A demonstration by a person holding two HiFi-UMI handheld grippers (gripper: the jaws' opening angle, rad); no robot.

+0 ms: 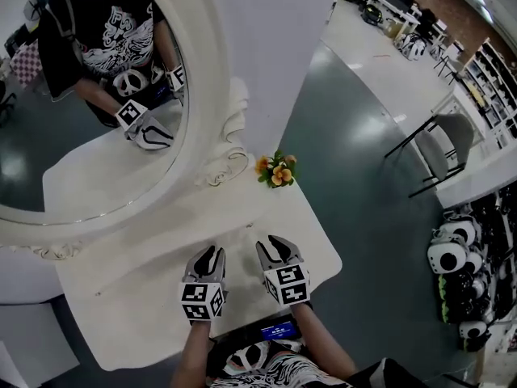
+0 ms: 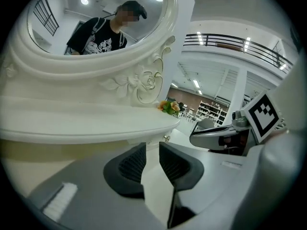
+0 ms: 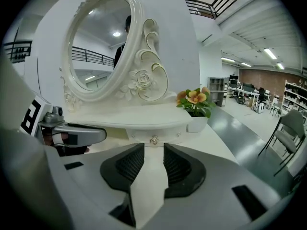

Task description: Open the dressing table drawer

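Status: drawer not started. The drawer (image 3: 165,136) looks shut. It sits under the raised shelf at the foot of the mirror (image 1: 81,95), on the far side of the dressing table (image 1: 145,273) top. Its knob (image 3: 154,140) is dead ahead of the right gripper (image 3: 153,148) — near, but apart from it. The flower pot (image 3: 195,104) is just right of the drawer.

Right gripper: jaws spread, only bare tabletop in the gap. Left gripper (image 2: 152,148): jaws also parted, with a narrower slot and nothing in it. Both hover side by side over the near edge of the top, pointing at the mirror base.

Done: nothing I'd count, at most a line-up. Left to do: reach the knob, pinch it, pull toward the near side. My guess is the right gripper takes it, since the knob is centred between its jaws.

Hard to see:
- The head view doesn't show the drawer at all — the shelf overhang covers it.
- The left gripper view shows only a small knob-like blob under the shelf edge, which I can't confirm.
- The drawer seams are white on white, so I can't tell its width.
- Whether another drawer sits under the near edge of the top is out of every view.
- The person's arms are cut off at the bottom of the head view.
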